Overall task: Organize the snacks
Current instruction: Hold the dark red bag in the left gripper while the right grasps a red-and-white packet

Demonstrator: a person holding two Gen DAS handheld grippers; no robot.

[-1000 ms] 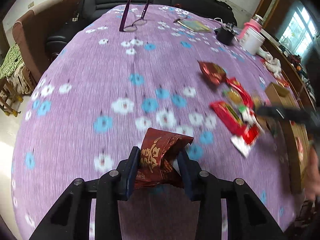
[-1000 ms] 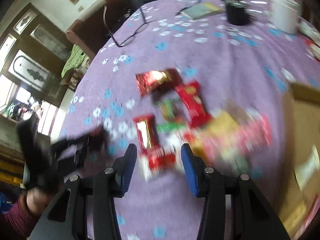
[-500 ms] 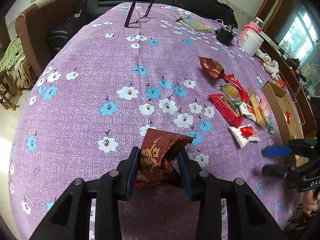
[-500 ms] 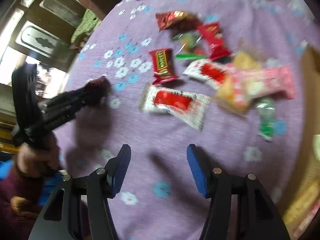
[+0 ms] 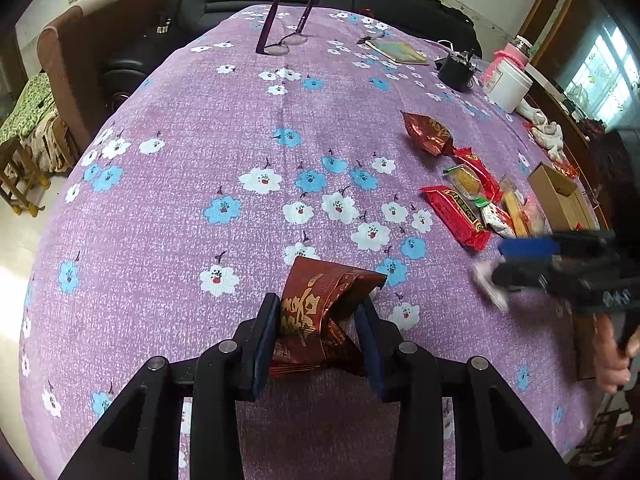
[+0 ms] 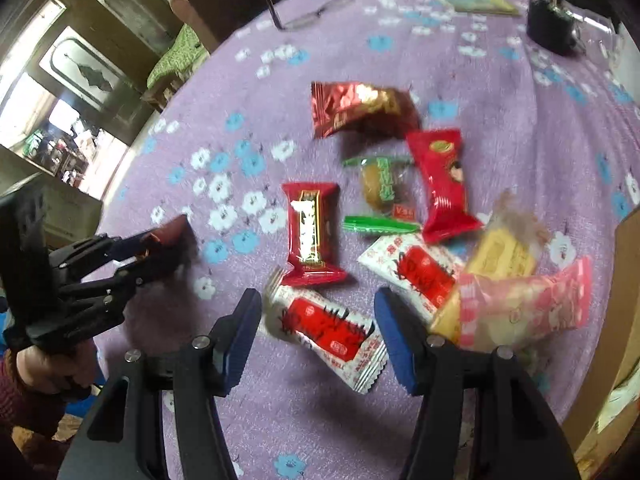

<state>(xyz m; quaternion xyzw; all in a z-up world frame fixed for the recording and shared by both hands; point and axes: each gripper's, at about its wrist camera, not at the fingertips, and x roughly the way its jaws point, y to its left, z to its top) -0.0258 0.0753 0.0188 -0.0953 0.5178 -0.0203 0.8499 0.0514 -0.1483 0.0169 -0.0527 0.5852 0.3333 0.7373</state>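
My left gripper (image 5: 318,312) is shut on a dark red snack packet (image 5: 320,316) with gold characters, held just above the purple flowered tablecloth (image 5: 200,140). My right gripper (image 6: 318,320) is open, its jaws on either side of a white-and-red snack packet (image 6: 328,332) lying on the cloth. Several other snacks lie beyond it: a red bar (image 6: 310,232), a shiny red packet (image 6: 360,112), a red packet (image 6: 442,184), a green-wrapped cake (image 6: 380,192), a pink packet (image 6: 524,304). The right gripper also shows in the left wrist view (image 5: 508,260).
A cardboard box (image 5: 560,200) stands at the right table edge. Glasses (image 5: 288,36), a notebook (image 5: 400,52), a black object (image 5: 456,70) and a white-and-pink jar (image 5: 506,86) sit at the far side. Sofa and armchair lie beyond.
My right gripper has moved forward and down so its open jaws now straddle the white-and-red packet. My left gripper still holds the dark red packet, almost still.
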